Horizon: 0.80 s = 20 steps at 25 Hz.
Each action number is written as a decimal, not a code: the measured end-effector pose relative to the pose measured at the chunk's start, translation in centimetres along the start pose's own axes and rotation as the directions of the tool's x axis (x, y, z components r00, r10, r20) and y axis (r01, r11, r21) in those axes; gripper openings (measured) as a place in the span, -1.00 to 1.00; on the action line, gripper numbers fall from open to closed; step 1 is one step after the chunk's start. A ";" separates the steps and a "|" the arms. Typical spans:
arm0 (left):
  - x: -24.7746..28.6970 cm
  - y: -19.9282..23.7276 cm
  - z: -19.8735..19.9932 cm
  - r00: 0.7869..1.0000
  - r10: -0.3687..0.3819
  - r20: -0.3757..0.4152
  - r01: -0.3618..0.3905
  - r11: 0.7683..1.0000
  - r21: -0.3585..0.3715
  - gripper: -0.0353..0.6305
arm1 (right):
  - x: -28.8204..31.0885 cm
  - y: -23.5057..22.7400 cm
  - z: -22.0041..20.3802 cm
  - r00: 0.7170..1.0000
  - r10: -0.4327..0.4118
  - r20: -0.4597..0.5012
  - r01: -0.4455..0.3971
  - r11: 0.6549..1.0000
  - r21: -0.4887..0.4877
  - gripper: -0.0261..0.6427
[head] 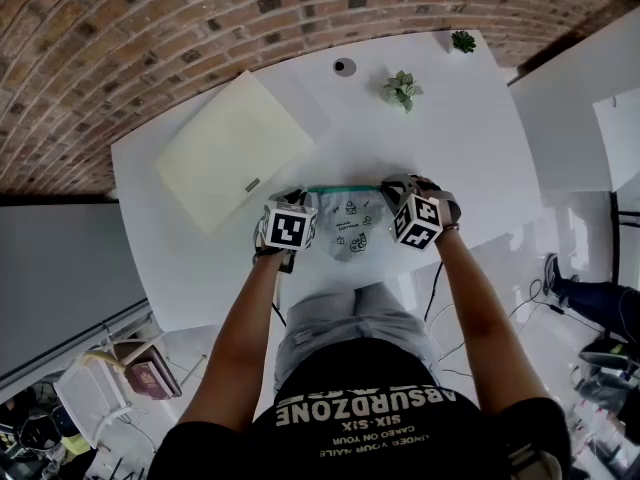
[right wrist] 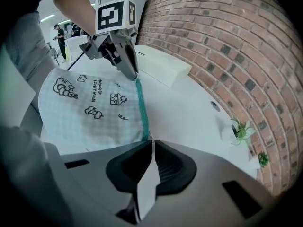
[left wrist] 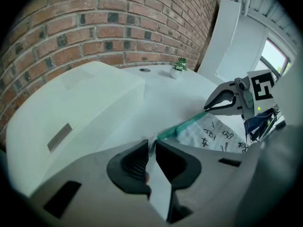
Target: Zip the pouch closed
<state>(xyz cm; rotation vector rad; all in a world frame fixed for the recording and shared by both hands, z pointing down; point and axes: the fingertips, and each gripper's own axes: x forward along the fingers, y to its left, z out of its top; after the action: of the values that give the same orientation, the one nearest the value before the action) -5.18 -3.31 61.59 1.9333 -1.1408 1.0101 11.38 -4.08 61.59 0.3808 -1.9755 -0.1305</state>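
Pouch (head: 350, 230) pinched at both ends on the white table (head: 450, 148)

It lies flat near the table's front edge, checked fabric with doodle prints, its green zipper (right wrist: 141, 108) along the far side. The left gripper (left wrist: 152, 146) has its jaws nipped on the fabric corner at the zipper's left end. The right gripper (right wrist: 152, 143) has its jaws pressed together on the zipper's right end. A flat cream box (head: 225, 148) lies to the left, well apart.
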 end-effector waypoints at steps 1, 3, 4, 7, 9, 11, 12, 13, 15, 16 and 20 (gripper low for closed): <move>-0.3 0.2 0.3 1.000 0.007 0.015 -0.007 1.000 -0.011 -0.79 | 0.0 0.0 -0.1 1.000 0.001 -0.006 -0.001 1.000 0.005 -0.92; -1.0 0.4 0.9 0.999 0.011 0.045 -0.009 0.999 -0.043 -0.73 | -0.1 0.0 -0.2 1.000 0.001 -0.009 0.000 1.000 0.026 -0.89; -1.2 0.5 1.1 0.998 0.006 0.058 -0.002 0.998 -0.062 -0.72 | -0.3 -0.1 -0.2 1.000 -0.004 -0.008 0.004 0.999 0.043 -0.81; -2.0 0.5 1.4 0.995 -0.008 0.096 0.019 0.994 -0.107 -0.69 | -1.0 -0.4 -0.2 1.000 -0.028 0.008 0.027 0.995 0.100 -0.75; -2.8 0.5 1.5 0.993 -0.005 0.116 0.020 0.991 -0.129 -0.69 | -1.7 -0.6 0.0 0.998 -0.050 0.026 0.046 0.989 0.141 -0.75; -3.5 0.4 1.5 0.991 0.000 0.135 0.020 0.990 -0.143 -0.69 | -2.5 -0.6 0.4 0.996 -0.070 0.048 0.060 0.982 0.180 -0.75; -3.9 0.3 1.5 0.989 0.004 0.147 0.018 0.989 -0.147 -0.69 | -2.9 -0.6 0.6 0.995 -0.078 0.059 0.065 0.978 0.196 -0.75; -4.2 0.1 1.6 0.987 0.007 0.160 0.017 0.988 -0.151 -0.69 | -3.2 -0.6 0.9 0.994 -0.088 0.070 0.071 0.975 0.212 -0.75; -5.0 -0.2 1.8 0.981 0.011 0.192 0.020 0.987 -0.161 -0.68 | -4.1 -0.6 1.5 0.989 -0.112 0.098 0.083 0.961 0.262 -0.75; -5.4 -0.4 2.0 0.978 0.011 0.208 0.024 0.985 -0.169 -0.68 | -4.6 -0.7 1.9 0.985 -0.127 0.119 0.086 0.950 0.300 -0.75; -7.3 -1.5 2.7 0.961 0.025 0.274 0.023 0.986 -0.168 -0.68 | -6.8 -1.0 3.6 0.959 -0.193 0.206 0.085 0.894 0.441 -0.75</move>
<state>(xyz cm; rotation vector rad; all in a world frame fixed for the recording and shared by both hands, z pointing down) -5.33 -2.15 53.74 1.9756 -1.3350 0.6320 10.87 -3.08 53.90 0.8302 -2.2176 0.1809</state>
